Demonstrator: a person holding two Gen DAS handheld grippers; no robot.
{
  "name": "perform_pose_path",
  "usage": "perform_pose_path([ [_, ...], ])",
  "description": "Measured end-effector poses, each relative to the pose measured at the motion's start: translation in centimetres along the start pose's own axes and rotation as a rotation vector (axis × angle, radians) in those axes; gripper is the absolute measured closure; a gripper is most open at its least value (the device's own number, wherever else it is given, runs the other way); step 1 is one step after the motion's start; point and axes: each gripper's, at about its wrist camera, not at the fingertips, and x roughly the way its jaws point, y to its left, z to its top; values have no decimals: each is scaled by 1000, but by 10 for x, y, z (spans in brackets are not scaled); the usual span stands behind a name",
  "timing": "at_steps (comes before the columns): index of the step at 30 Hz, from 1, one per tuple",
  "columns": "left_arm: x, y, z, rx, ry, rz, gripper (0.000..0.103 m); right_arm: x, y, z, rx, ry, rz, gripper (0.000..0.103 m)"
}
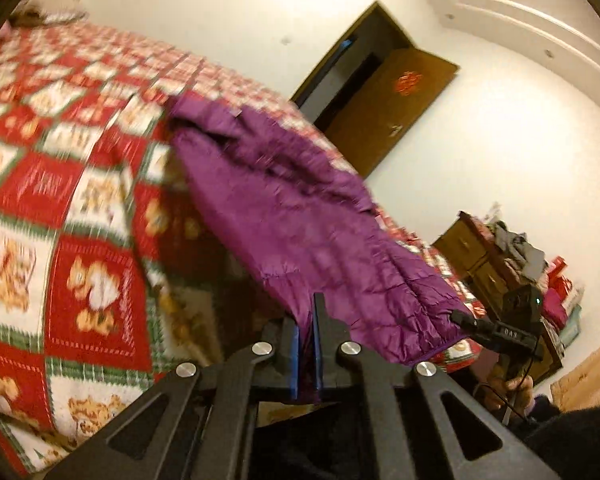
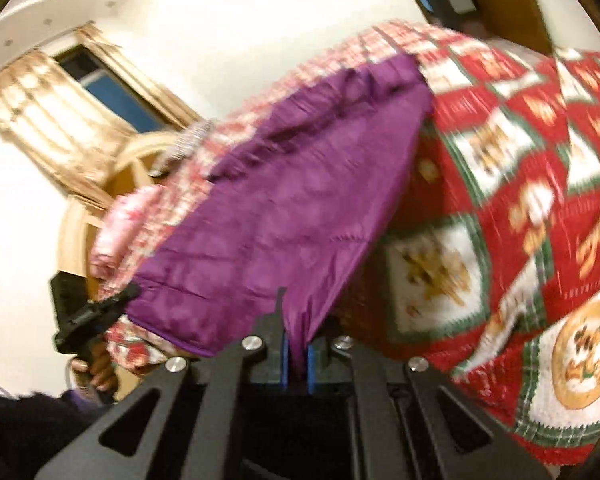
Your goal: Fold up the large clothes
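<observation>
Purple quilted fabric, a large padded garment [image 1: 284, 208], lies across the red, white and green patterned bedspread [image 1: 60, 200], and its near hem is lifted off the bed. The left gripper [image 1: 308, 344] has its blue pads pressed together on one corner of this hem; in the same view the right gripper [image 1: 466, 320] bites the other corner, further to the right. From the right wrist view it is the same: the right gripper [image 2: 296, 354] pinches the purple cloth between its pads, and the left gripper [image 2: 128, 292] holds the hem at the left side, with the person's hand [image 2: 96, 372] below it.

The relation that matters is this one: the garment stretches away from both tools, with its long axis running from the held near hem to the far end, which rests bunched on the bedspread near the far edge of the bed. The two grippers are about equally near to the hem, one at each corner, so the hem hangs between them like a line. I judge that the coming move carries this hem forward over the body toward the far end; both hands should travel together, otherwise the fold goes crooked. The slippery fabric may slide out of the pads
</observation>
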Motion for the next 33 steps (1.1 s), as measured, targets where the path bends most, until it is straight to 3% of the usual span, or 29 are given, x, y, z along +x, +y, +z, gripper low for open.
perform_pose_path([
  [7,-35,-24,8,81,-92,-157,99,-31,25,3,-74,-53,86,94],
  [12,-83,-47,19,127,-222,-317,99,-66,50,19,-113,-145,203,94],
  [15,-105,-58,36,189,-287,-331,99,-91,67,37,-163,-214,221,94],
  [20,-93,-43,89,121,-316,-242,99,-97,68,77,-168,-304,241,94],
  [25,-33,-14,146,11,-280,-67,99,-53,51,136,-122,-286,202,94],
  [33,77,37,202,-72,-177,201,99,46,10,215,-31,-248,19,94],
])
